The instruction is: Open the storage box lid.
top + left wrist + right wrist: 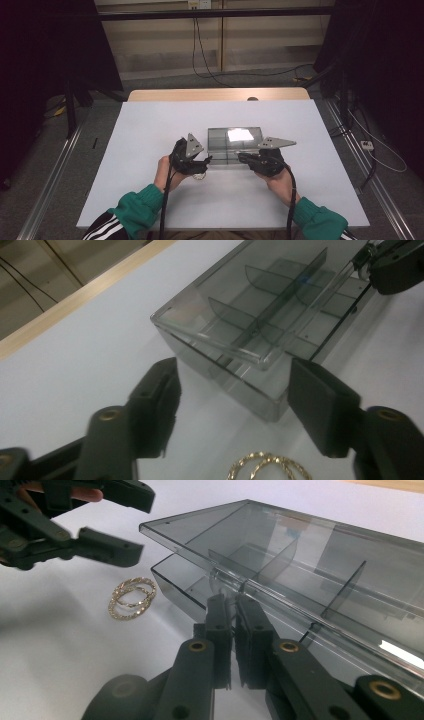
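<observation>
Smoked-plastic box (234, 145) sits mid-frame on the white tabletop (150, 150), its lid (280, 545) raised; the right claw (234, 600) pinches the lid's front edge. Gold rings (131, 597) lie lower left of it, beneath the half-open, empty left claw (232, 395)

My left gripper (232, 405) has bare table (150, 130) to its left; ahead the compartment box (260, 340) blocks passage, its raised lid (280, 545) overhanging, gold rings (131, 598) just beside it.

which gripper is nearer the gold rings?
Left. The left gripper hovers just above the gold rings, jaws apart. The right gripper is farther off, clamped on the box lid's front edge.
</observation>
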Demonstrator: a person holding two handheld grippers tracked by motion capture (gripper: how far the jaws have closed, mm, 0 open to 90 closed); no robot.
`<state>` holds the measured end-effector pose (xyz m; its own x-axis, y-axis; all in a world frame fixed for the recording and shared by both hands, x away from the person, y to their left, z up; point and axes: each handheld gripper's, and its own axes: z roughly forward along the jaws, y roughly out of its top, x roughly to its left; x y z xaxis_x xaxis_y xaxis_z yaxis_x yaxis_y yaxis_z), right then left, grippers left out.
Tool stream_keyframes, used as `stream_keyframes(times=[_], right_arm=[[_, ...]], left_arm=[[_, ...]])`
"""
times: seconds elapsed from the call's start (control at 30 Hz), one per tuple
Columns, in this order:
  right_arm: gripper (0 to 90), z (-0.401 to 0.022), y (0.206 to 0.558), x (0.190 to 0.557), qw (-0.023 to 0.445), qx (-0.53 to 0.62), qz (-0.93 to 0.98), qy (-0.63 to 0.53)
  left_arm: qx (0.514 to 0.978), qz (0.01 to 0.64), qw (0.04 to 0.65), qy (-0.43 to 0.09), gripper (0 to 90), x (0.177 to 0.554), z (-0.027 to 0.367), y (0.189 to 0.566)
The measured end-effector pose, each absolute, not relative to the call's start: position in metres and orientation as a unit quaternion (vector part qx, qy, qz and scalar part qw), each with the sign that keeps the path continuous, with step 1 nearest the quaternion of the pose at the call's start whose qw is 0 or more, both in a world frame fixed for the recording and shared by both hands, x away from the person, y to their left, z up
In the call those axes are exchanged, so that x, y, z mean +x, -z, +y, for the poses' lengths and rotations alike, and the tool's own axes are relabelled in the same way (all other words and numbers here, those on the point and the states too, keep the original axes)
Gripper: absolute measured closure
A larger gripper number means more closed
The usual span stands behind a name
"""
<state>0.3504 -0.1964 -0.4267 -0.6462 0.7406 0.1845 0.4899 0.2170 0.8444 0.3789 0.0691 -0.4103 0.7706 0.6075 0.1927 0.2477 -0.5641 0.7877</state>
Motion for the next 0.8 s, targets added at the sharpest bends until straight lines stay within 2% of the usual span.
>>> stream_keyframes(times=[0.13,0.33,0.6,0.8], right_arm=[[85.4,-0.196,0.427,0.35,0.13,0.401,0.769,-0.481],[85.4,-0.196,0.426,0.35,0.131,0.4,0.77,-0.479],[84.8,-0.201,0.424,0.349,0.132,0.403,0.772,-0.474],[79.4,-0.214,0.423,0.346,0.135,0.415,0.771,-0.464]], left_arm=[[0.858,0.24,0.391,-0.233,50.9,0.379,0.066,0.412],[0.855,0.235,0.403,-0.228,58.5,0.379,0.065,0.414],[0.848,0.228,0.417,-0.232,62.0,0.379,0.065,0.417],[0.845,0.227,0.424,-0.234,64.4,0.381,0.067,0.416]])
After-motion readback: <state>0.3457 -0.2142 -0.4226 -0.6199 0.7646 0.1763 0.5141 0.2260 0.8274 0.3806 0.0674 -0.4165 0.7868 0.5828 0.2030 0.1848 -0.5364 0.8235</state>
